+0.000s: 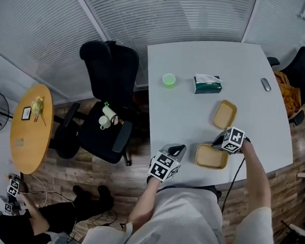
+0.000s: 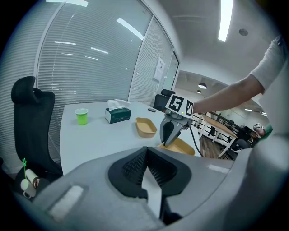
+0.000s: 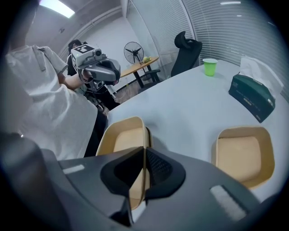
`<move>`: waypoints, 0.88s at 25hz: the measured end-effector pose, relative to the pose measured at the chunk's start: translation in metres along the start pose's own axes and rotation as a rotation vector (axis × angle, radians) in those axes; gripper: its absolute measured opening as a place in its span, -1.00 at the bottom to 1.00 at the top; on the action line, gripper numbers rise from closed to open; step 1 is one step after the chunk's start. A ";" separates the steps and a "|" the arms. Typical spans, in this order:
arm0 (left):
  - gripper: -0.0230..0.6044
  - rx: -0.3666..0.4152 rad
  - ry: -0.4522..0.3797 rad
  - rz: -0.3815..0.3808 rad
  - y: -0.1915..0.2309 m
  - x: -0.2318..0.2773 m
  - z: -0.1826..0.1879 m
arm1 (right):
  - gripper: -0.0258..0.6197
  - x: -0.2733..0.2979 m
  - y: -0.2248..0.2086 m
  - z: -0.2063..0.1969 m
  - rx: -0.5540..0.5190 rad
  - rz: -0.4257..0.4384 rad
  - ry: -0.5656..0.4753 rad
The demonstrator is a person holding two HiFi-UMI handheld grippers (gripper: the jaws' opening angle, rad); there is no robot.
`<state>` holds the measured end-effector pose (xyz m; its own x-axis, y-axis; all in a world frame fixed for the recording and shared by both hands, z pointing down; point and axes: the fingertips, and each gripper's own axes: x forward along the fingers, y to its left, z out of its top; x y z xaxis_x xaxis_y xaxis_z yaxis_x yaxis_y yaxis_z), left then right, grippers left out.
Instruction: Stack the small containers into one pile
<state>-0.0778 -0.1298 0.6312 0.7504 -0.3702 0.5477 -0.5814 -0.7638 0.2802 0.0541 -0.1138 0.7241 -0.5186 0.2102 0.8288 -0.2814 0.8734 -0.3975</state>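
My right hand-held gripper (image 3: 144, 153) pinches the thin wall of the near container (image 3: 121, 139) at the tabletop's (image 3: 189, 103) near edge; it looks light, papery and easily buckled, so I judge the rim the best hold.

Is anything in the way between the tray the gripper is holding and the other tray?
No, nothing visible. The right gripper pinches the rim of the near tray, and only bare table lies between it and the far tray. The tissue box and green cup stand farther off.
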 end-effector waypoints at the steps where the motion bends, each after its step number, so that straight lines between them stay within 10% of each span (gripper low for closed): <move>1: -0.91 -0.002 0.000 0.000 0.001 0.001 0.000 | -0.87 0.001 -0.001 0.000 0.004 0.006 -0.003; 22: -0.91 0.036 0.023 -0.024 -0.018 0.009 -0.001 | -0.69 0.002 -0.010 -0.008 0.042 -0.117 -0.037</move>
<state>-0.0608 -0.1187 0.6322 0.7564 -0.3394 0.5591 -0.5511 -0.7911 0.2654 0.0622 -0.1189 0.7327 -0.5096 0.0909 0.8556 -0.3748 0.8717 -0.3158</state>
